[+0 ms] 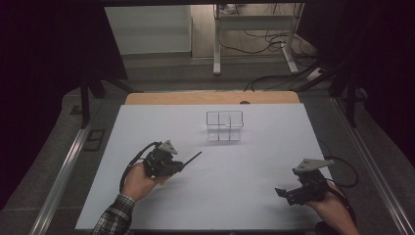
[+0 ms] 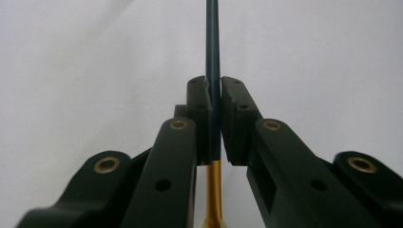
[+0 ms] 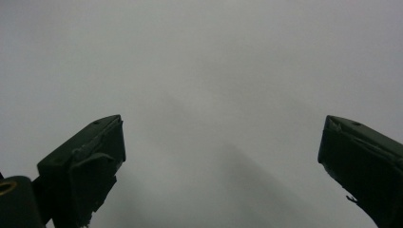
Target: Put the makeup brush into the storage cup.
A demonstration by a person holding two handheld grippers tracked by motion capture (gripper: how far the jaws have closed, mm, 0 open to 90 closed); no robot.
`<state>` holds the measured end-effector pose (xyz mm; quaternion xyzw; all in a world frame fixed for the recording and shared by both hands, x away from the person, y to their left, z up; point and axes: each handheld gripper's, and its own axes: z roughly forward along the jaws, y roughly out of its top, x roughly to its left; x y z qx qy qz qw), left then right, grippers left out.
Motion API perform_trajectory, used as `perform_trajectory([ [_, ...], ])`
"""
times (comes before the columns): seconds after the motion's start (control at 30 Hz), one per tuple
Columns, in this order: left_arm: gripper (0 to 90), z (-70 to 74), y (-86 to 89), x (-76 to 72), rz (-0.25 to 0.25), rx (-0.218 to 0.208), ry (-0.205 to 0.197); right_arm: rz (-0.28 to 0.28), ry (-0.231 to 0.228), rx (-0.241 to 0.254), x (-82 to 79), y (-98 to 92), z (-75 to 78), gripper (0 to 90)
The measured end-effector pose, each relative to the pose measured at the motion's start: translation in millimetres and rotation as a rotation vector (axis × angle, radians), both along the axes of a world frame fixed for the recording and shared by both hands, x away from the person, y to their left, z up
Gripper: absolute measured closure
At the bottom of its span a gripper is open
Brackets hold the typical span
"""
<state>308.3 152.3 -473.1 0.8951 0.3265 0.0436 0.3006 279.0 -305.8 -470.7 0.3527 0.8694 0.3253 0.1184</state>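
Black left hand-held gripper (image 2: 215, 118) clamps a dark pen (image 2: 212, 42); right hand-held gripper (image 3: 221, 156) gapes

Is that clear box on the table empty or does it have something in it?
Empty, as far as the high view shows: the clear box stands upright on the table, and only its dividers show through its walls.

Dark slender rod (image 2: 212, 57) held in left tongs (image 2: 215, 118): far end cut off by top edge of left gripper view, gold lower part cut by bottom edge. Kind of object cannot be told. Clear divided container (image 1: 224, 126) on tabletop (image 1: 254, 171): contents too small to be made out. Right tongs (image 3: 218, 156) cropped at bottom and right edges of right gripper view. Person's forearms cut off at bottom of high view.
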Motion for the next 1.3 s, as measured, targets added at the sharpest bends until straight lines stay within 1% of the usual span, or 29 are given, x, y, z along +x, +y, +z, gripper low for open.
perform_trajectory([
  [0.17,83.3,1.0,1.1,-6.6,-0.003,-0.014,0.000,-0.001,-0.001,0.000,-0.4,0.4,0.4,2.1],
  [0.23,83.2,1.4,0.4,-9.6,-0.009,-0.028,-0.002,0.000,-0.002,0.000,-0.4,0.5,0.5,2.1],
  [0.47,83.3,2.8,-3.2,-20.7,-0.017,-0.047,-0.012,-0.003,-0.008,0.008,-0.2,-0.1,1.6,1.2],
  [0.57,83.2,3.9,-2.6,-27.0,-0.023,-0.052,-0.020,-0.002,-0.010,0.013,-0.3,0.1,2.2,0.7],
  [0.7,83.2,3.6,-1.3,-33.3,-0.024,-0.062,-0.018,0.007,-0.017,0.022,-0.6,0.7,3.4,0.1],
  [1.1,83.2,6.7,-6.3,-47.4,-0.048,-0.065,-0.040,0.014,-0.035,0.020,-2.4,5.2,5.3,0.0],
  [1.13,83.2,7.1,-6.7,-49.3,-0.054,-0.066,-0.042,0.014,-0.034,0.025,-2.5,5.6,5.3,0.0],
  [1.23,83.2,7.4,-8.4,-53.9,-0.060,-0.068,-0.042,0.015,-0.027,0.063,-3.0,7.7,6.8,0.0],
  [1.3,83.2,7.4,-9.7,-55.8,-0.065,-0.069,-0.044,0.021,-0.033,0.078,-3.3,8.9,8.6,0.0],
])
